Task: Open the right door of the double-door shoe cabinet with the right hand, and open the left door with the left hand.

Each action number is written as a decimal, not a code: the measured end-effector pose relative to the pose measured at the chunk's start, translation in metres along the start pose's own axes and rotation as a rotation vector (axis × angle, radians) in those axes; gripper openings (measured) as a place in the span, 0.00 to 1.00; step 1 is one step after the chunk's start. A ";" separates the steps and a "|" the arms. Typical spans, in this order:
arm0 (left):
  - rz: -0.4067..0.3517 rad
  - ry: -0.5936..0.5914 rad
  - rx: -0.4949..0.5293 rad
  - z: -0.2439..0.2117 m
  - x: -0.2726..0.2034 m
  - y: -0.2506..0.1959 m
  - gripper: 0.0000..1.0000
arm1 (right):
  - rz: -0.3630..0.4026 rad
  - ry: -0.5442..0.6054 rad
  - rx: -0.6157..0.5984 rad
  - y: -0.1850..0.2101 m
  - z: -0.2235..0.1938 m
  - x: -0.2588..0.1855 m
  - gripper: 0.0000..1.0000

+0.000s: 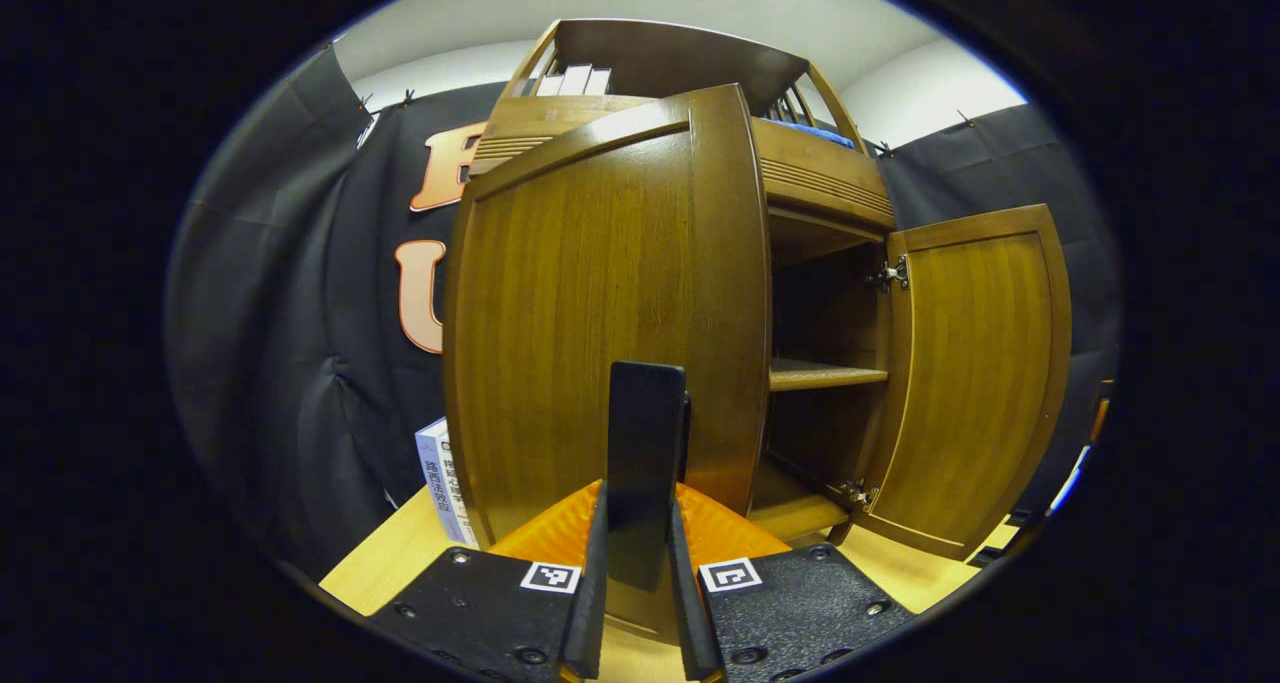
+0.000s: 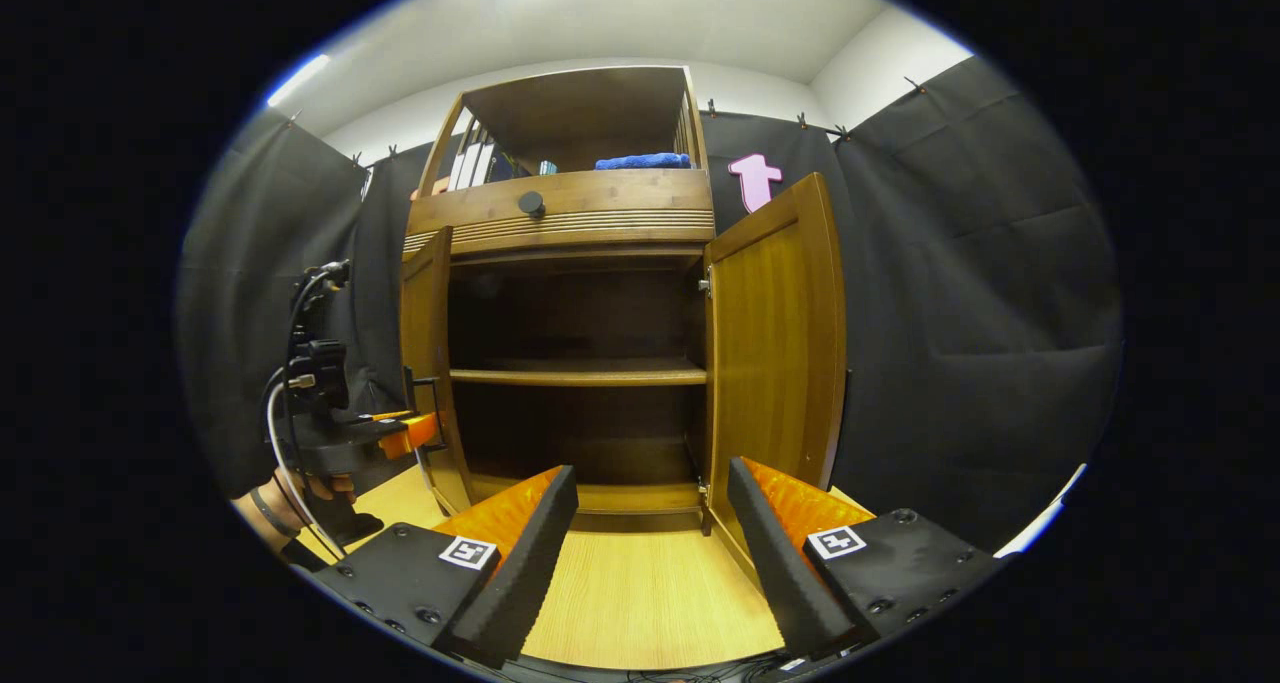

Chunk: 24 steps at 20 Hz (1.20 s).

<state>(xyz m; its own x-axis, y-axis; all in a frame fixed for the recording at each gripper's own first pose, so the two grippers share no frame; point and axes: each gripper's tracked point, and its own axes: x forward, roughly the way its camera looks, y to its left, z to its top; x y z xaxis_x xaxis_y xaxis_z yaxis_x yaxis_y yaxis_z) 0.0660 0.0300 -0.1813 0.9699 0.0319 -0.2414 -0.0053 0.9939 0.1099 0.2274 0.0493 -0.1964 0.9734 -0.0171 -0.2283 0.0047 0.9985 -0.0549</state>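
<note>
Left tongs [image 1: 640, 563] on handle [image 1: 647, 463] — doors ajar

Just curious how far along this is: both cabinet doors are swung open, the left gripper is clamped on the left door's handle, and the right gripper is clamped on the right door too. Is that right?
Not quite. The right gripper is open and holds nothing; in the right gripper view the right door stands beside it, untouched. The rest holds: both doors are open, and the left gripper view shows the left gripper shut on the handle of the left door.
</note>
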 end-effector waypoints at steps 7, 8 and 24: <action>0.080 -0.024 -0.043 0.004 -0.028 0.036 0.30 | 0.023 0.005 0.006 0.006 -0.003 -0.004 0.98; 0.099 -0.031 -0.058 0.005 -0.032 0.043 0.30 | 0.024 0.002 0.001 0.006 -0.003 -0.006 0.98; 0.228 -0.044 -0.072 -0.006 -0.073 0.141 0.33 | 0.100 -0.001 -0.026 0.020 -0.004 -0.003 0.89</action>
<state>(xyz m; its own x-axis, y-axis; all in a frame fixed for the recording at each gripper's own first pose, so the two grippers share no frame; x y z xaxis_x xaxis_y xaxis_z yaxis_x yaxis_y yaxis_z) -0.0071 0.1681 -0.1543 0.9514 0.2532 -0.1754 -0.2411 0.9666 0.0876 0.2233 0.0688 -0.2001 0.9690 0.0830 -0.2328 -0.0988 0.9935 -0.0568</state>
